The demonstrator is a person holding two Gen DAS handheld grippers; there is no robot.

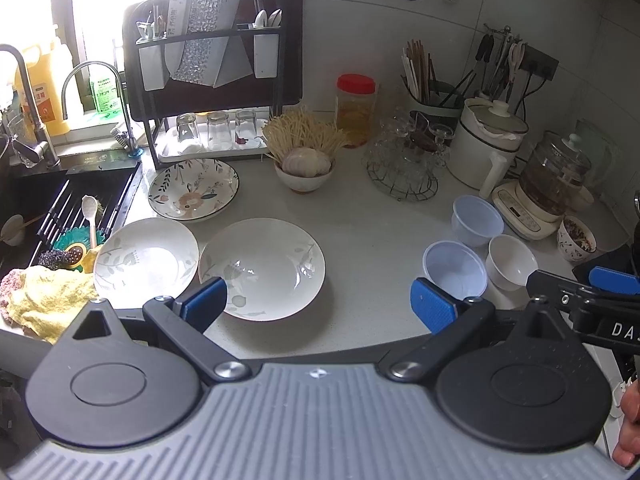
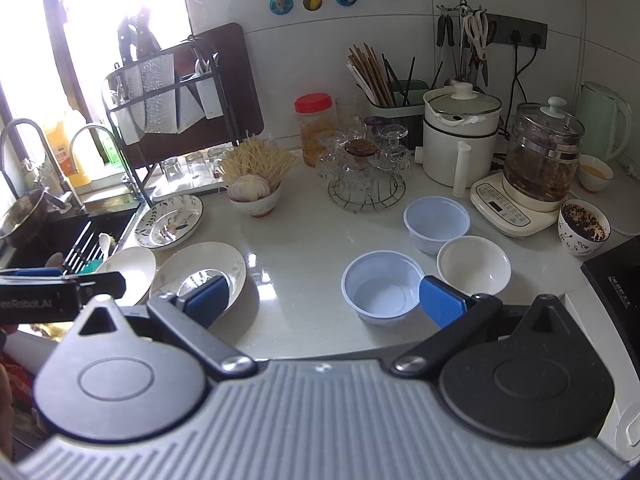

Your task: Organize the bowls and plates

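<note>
Now, on your pale speckled worktop (image 1: 360, 216), the white leaf-patterned shallow plate (image 1: 262, 266) lies just ahead of your wide-open, empty left tongs (image 1: 318, 304); the pale blue plastic bowl (image 2: 382, 292) sits between your right tongs' (image 2: 324, 298) spread, empty fingers.

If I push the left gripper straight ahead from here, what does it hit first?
Most likely the near white plate, which lies straight ahead of the open left gripper. Depth is hard to judge; held high, it might pass over it.
</note>
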